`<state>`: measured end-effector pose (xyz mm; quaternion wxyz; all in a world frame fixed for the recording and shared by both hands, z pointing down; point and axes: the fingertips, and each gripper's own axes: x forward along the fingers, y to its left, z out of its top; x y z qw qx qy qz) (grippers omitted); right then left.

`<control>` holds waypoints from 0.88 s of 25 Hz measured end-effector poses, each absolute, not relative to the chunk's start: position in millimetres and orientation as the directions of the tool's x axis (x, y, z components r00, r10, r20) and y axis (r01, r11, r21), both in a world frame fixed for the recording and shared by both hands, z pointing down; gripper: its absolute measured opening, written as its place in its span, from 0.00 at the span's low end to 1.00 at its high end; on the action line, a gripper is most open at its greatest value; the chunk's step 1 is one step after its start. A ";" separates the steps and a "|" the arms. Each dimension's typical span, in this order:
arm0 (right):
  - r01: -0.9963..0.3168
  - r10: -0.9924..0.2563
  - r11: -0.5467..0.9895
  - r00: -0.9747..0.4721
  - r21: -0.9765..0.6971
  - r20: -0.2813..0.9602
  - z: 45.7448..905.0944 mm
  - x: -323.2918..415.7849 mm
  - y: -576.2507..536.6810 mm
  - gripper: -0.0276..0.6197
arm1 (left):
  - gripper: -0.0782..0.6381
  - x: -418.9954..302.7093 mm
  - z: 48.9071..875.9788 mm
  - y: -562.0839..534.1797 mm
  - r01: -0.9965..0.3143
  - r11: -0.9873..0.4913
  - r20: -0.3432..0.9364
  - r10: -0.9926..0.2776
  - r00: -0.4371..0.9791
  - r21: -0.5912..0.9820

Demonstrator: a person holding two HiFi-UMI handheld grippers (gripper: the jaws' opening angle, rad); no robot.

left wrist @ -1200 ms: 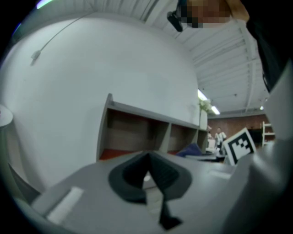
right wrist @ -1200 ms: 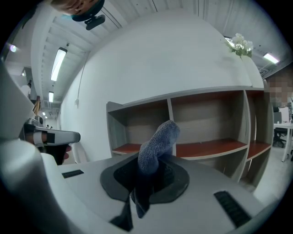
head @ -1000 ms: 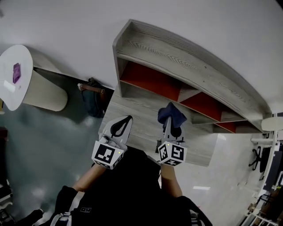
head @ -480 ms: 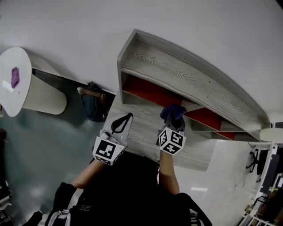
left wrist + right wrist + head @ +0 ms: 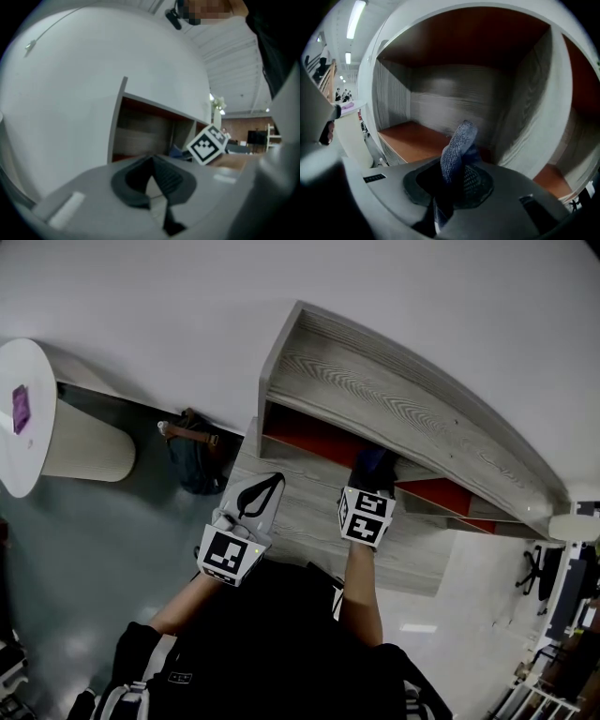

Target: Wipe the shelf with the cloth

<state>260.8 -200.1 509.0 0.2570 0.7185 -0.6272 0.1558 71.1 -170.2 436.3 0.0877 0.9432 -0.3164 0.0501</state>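
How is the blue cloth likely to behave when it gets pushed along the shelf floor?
Probably floppy: the cloth bends over above the right tool that pinches it. It looks woven and thin, so likely light and apt to bunch or fold under rather than slide flat on the shelf. Breakage seems no concern.

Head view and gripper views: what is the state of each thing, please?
Blue woven cloth: pinched, standing up from the jaws.
Right hand-held gripper: shut on the cloth, facing a compartment.
Left hand-held gripper: shut, empty.
Grey wooden shelf: open-fronted, that compartment empty.
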 end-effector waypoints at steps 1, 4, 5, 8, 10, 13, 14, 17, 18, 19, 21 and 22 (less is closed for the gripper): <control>-0.979 -0.809 -0.063 0.163 0.193 0.564 510.1 258.9 -202.2 0.09 | 0.11 69.2 435.7 -172.3 -0.606 -0.784 0.146 -0.589 0.795 0.135; -0.971 -0.776 -0.001 0.152 0.239 0.612 513.3 250.2 -210.2 0.09 | 0.11 60.8 432.3 -179.4 -0.616 -0.775 0.129 -0.602 0.788 0.141; -0.968 -0.765 0.024 0.142 0.249 0.628 514.3 245.5 -213.7 0.09 | 0.11 57.2 431.5 -181.7 -0.621 -0.771 0.125 -0.608 0.784 0.143; -0.963 -0.733 0.107 0.091 0.247 0.674 517.3 228.6 -224.4 0.09 | 0.11 47.6 431.7 -187.3 -0.632 -0.761 0.124 -0.620 0.775 0.147; -0.957 -0.726 0.150 0.064 0.250 0.684 517.8 215.8 -232.9 0.09 | 0.11 41.3 431.1 -190.1 -0.639 -0.755 0.122 -0.627 0.770 0.147; -0.929 -0.729 0.206 0.063 0.307 0.681 517.4 194.2 -246.2 0.09 | 0.11 31.7 430.0 -193.7 -0.652 -0.743 0.112 -0.643 0.758 0.151; -0.921 -0.731 0.224 0.057 0.318 0.680 517.5 186.7 -250.5 0.09 | 0.11 28.7 430.6 -194.2 -0.657 -0.739 0.113 -0.647 0.754 0.152; -0.903 -0.735 0.278 0.019 0.326 0.678 517.6 165.0 -261.8 0.09 | 0.11 20.8 430.5 -194.6 -0.672 -0.723 0.110 -0.664 0.740 0.159; -0.898 -0.735 0.296 0.004 0.325 0.679 517.6 158.6 -264.5 0.09 | 0.11 18.4 430.0 -194.6 -0.677 -0.718 0.107 -0.669 0.735 0.160; -0.893 -0.734 0.313 -0.011 0.323 0.679 517.6 152.4 -266.8 0.09 | 0.11 16.0 429.2 -194.6 -0.682 -0.713 0.104 -0.675 0.730 0.161; -0.882 -0.733 0.346 -0.042 0.319 0.679 517.6 140.5 -269.9 0.09 | 0.11 11.1 427.7 -194.1 -0.692 -0.703 0.097 -0.687 0.720 0.161; -0.877 -0.732 0.362 -0.058 0.316 0.679 517.7 134.8 -271.1 0.09 | 0.11 8.5 428.1 -193.3 -0.697 -0.699 0.099 -0.691 0.716 0.160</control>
